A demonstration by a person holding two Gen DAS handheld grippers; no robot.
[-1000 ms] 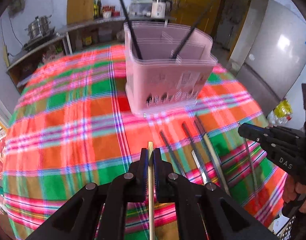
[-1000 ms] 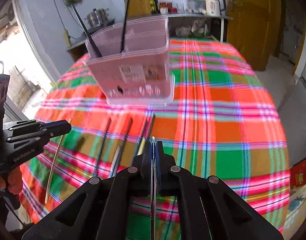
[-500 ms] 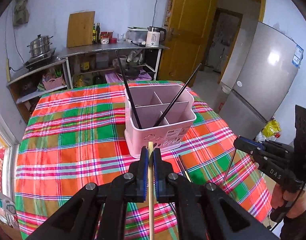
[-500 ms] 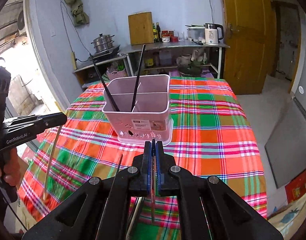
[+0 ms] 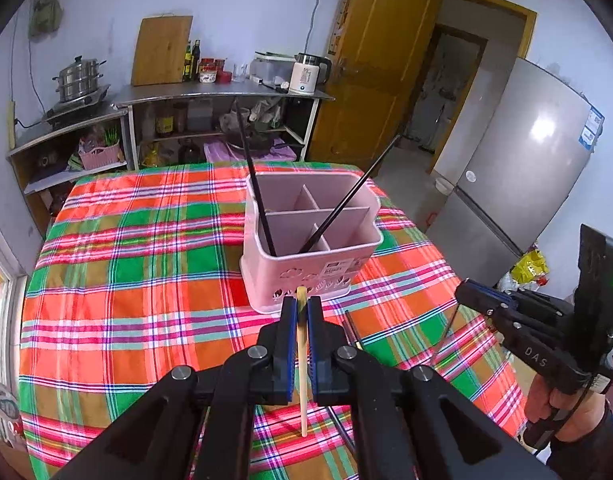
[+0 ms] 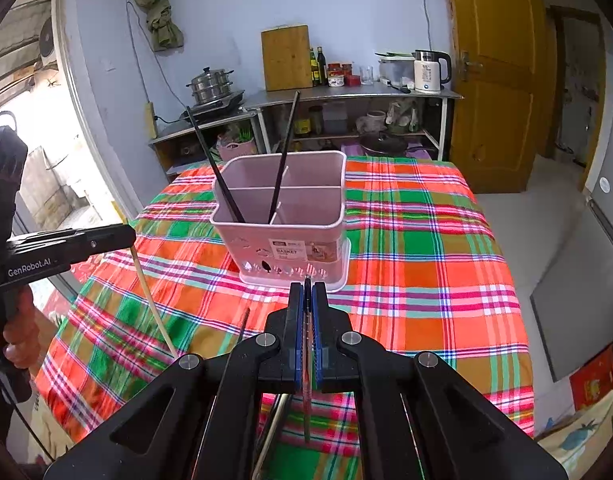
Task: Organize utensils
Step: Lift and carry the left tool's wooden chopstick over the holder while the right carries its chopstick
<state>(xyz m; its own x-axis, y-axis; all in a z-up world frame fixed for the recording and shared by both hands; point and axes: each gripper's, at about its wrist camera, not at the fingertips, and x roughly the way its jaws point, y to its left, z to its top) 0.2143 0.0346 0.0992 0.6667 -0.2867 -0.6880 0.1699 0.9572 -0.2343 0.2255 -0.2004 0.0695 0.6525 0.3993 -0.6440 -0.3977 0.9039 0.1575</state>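
Chopsticks: left tool (image 5: 301, 312) grips wooden chopstick (image 5: 302, 368); right tool (image 6: 307, 300) grips thin utensil (image 6: 307, 392).

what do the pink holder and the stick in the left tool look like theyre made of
Pink holder: likely moulded plastic, matte, with thin dividers and cut-out holes near the base.
Stick clamped in the left tool: pale tan and unpainted, probably bamboo or wood; grain is too fine to tell.

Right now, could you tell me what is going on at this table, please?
A person holds two claws above the plaid tablecloth. The left claw grips a pale wooden chopstick; the right claw grips a thin metal chopstick. Both point toward the pink divided plastic basket, which already holds two black chopsticks.
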